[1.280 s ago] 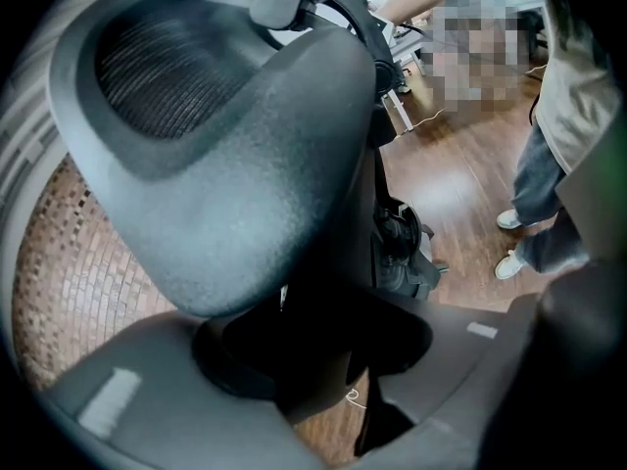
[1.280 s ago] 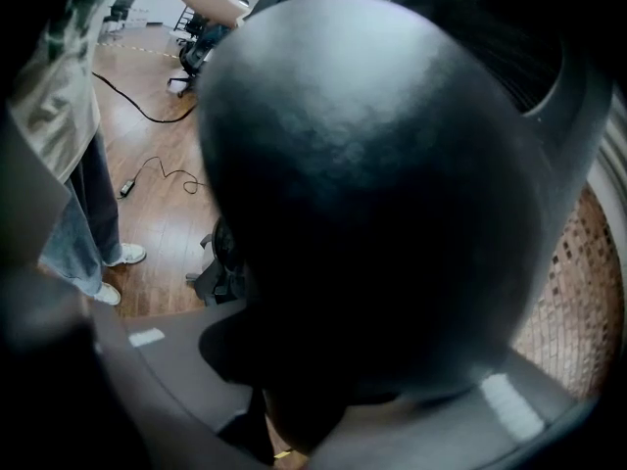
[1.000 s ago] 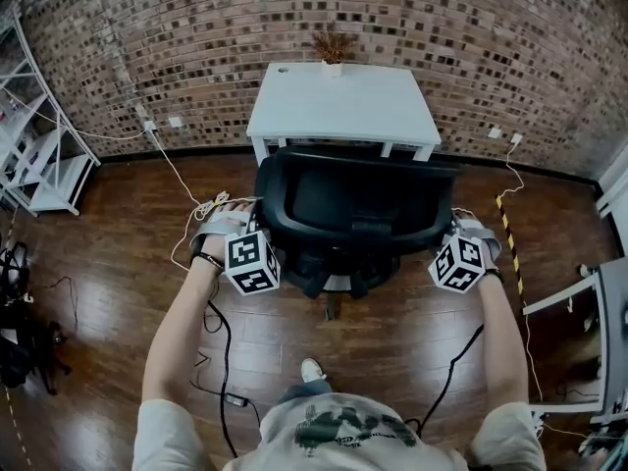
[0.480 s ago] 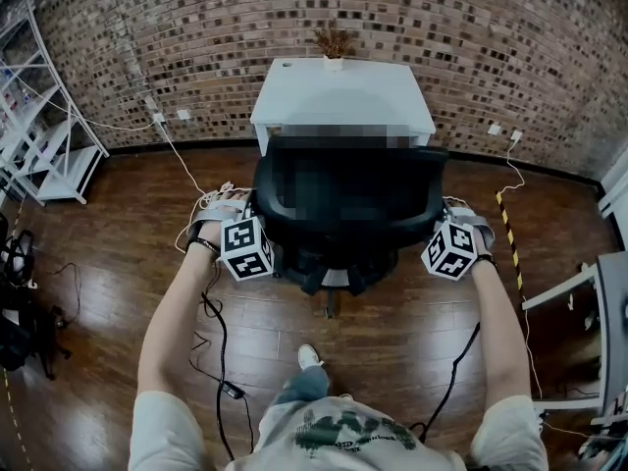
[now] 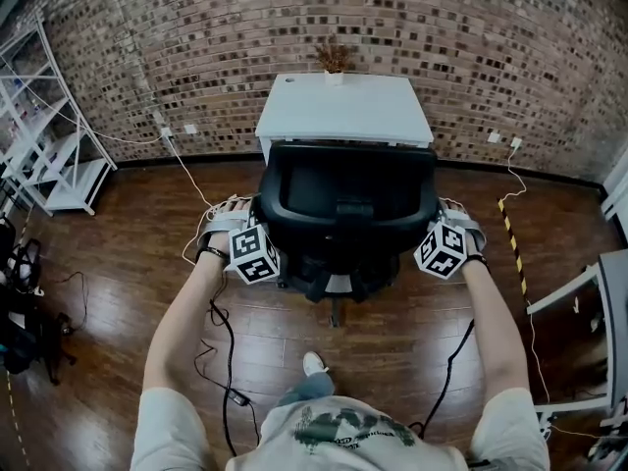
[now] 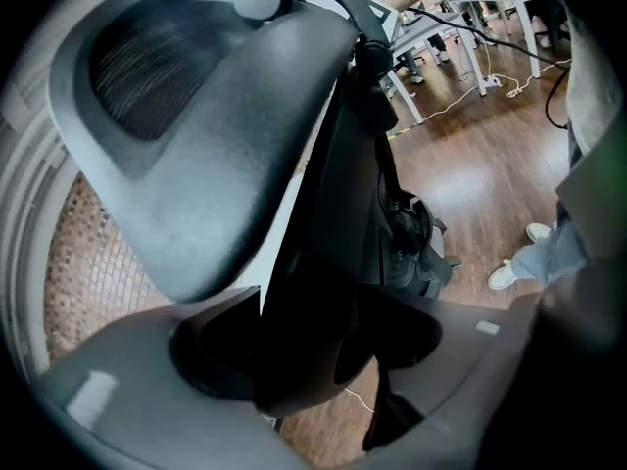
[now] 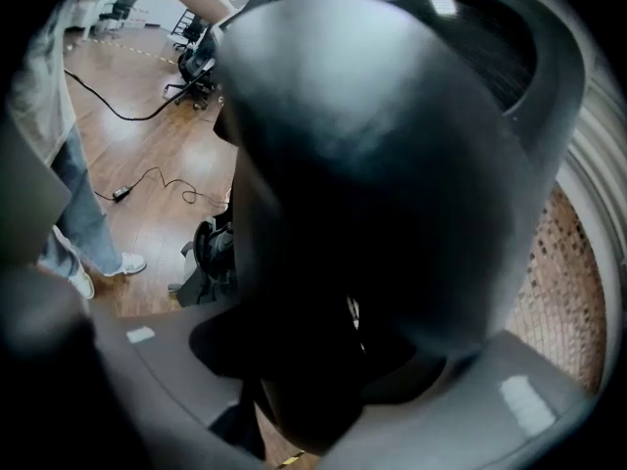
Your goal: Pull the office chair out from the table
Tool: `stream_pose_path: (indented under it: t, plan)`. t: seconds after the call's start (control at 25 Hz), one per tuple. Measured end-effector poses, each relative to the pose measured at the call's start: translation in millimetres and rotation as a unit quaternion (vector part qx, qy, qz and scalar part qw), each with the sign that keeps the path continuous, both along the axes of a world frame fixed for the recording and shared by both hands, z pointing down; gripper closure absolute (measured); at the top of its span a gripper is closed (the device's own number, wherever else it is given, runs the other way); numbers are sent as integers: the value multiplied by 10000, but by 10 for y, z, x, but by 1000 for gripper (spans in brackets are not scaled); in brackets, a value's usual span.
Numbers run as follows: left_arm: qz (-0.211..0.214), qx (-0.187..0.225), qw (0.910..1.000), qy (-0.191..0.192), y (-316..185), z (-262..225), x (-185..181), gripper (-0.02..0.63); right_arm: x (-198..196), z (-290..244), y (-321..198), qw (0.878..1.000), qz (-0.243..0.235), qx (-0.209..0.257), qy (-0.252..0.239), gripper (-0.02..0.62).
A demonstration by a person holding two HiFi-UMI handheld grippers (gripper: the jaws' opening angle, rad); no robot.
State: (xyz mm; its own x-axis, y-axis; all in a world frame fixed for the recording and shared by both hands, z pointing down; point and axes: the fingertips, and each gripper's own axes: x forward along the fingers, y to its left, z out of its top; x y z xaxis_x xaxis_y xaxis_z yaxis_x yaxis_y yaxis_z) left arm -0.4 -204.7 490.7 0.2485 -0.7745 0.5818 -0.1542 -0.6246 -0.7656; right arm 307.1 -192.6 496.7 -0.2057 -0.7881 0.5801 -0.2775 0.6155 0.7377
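1. a white rectangular table [image 5: 343, 106] is standing against the brick wall [image 5: 510, 47].
2. a black mesh-backed office chair [image 5: 343, 199] is sitting just in front of the table.
3. the left gripper [image 6: 323, 331] and right gripper [image 7: 333, 351] are straddling the backrest's side edges, their jaws having just been opening and now standing apart.

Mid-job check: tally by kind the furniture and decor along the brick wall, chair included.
Office chair: 1
White table: 1
Potted plant: 1
White shelving rack: 1
Total: 4
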Motion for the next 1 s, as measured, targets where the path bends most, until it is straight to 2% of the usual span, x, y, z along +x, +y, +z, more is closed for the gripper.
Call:
stream_pose_path:
  t: [0.24, 0.44, 0.6, 0.68, 0.8, 0.92, 1.0]
  plan:
    - [-481, 320, 9970, 514, 104, -160, -250, 288, 47, -196, 90, 9984, 222, 352, -376, 327]
    - [-754, 505, 9901, 1067, 313, -247, -271, 288, 108, -330, 282, 9943, 451, 590, -760, 327]
    - [-950, 704, 9817, 1492, 562, -314, -257, 293, 111, -468, 499, 9865, 743, 900, -1148, 328]
    - [-1081, 768, 9725, 1917, 718, -396, -213, 295, 66, -539, 655, 9801, 875, 1035, -1452, 328]
    - [-1161, 875, 9520, 2693, 962, -606, -36, 312, -51, -674, 889, 9654, 1003, 1141, -2121, 331]
    - [-1008, 879, 9311, 3393, 1276, -795, 247, 378, -229, -832, 1173, 9397, 1071, 1152, -3038, 355]
    - [-878, 856, 9161, 3816, 1500, -898, 424, 458, -350, -938, 1387, 9180, 1126, 1159, -3622, 379]
